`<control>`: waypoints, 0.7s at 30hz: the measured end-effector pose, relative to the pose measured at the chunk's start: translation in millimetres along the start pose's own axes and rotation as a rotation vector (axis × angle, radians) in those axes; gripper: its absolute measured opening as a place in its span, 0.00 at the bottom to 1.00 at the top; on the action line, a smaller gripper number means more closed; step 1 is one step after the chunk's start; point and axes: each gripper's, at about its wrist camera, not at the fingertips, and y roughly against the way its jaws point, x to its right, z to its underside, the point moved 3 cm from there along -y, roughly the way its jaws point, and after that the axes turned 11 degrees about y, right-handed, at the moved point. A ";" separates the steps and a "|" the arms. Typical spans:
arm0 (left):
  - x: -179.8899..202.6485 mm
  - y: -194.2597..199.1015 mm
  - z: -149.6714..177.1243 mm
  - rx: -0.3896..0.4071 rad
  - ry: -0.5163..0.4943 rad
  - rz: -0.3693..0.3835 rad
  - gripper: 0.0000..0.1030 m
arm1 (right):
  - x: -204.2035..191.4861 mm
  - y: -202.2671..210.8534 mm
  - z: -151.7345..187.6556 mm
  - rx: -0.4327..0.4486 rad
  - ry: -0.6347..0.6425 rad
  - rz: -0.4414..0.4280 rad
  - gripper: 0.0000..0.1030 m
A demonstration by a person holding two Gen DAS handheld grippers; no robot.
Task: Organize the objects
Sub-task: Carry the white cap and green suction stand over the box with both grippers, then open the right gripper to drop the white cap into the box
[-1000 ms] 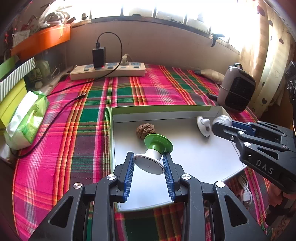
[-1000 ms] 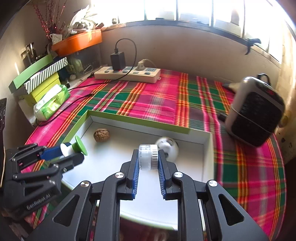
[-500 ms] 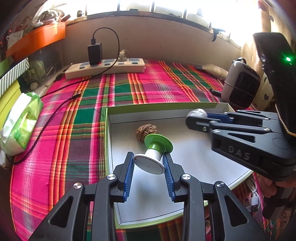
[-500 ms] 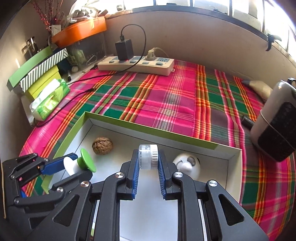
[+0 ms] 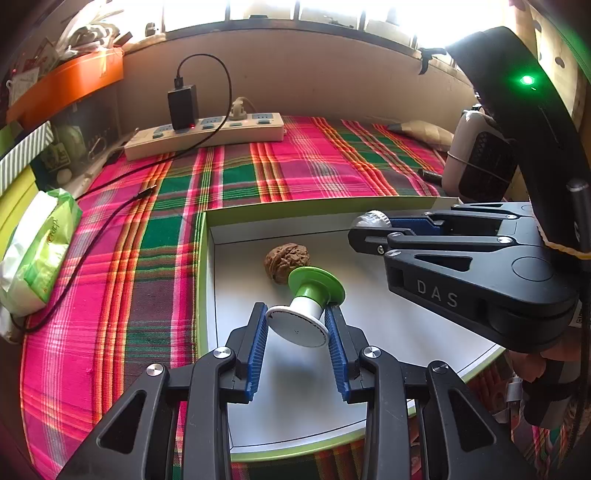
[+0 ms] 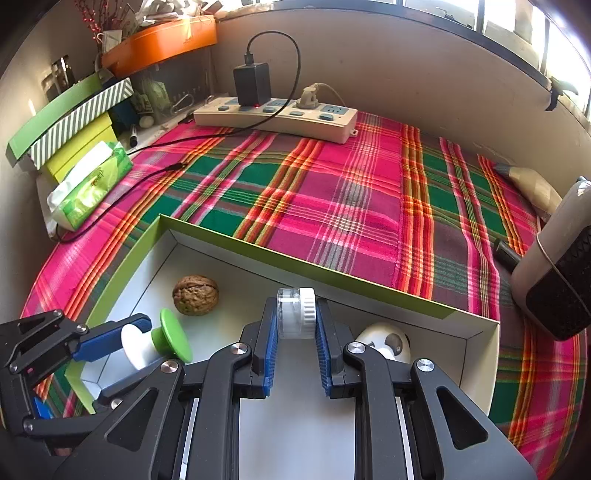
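A pink-and-green plaid cloth (image 6: 332,192) covers the worktop. A plain beige wall (image 6: 406,66) rises at twelve o'clock, with sunlit windows (image 5: 295,11) glaring above it. An orange shelf (image 6: 159,40) sits at ten o'clock.

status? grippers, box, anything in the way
Left gripper shut on green-and-white spool. Right gripper shut on clear-and-white cap. Both above box; walnut, white figurine inside. Nothing blocking.

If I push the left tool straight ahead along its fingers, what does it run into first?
Probably the walnut. The left tool is shut on the green-and-white spool, whose green end points at the walnut lying just ahead on the box floor. Depth is unclear; pitched downward, it might touch the floor first.
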 end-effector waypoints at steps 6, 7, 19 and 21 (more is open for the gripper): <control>0.5 -0.2 0.5 0.000 -0.004 -0.002 0.29 | -0.7 -5.1 0.4 -0.026 0.002 0.001 0.20; 0.6 -0.2 0.6 0.000 -0.003 -0.002 0.29 | -0.9 -5.6 0.3 -0.028 0.002 0.002 0.20; 0.4 -1.9 1.5 -0.003 -0.008 -0.006 0.29 | -3.2 -8.7 0.7 -0.047 0.015 0.016 0.20; 0.3 -2.1 1.4 -0.003 -0.008 -0.006 0.29 | -3.4 -8.9 1.0 -0.049 0.017 0.017 0.20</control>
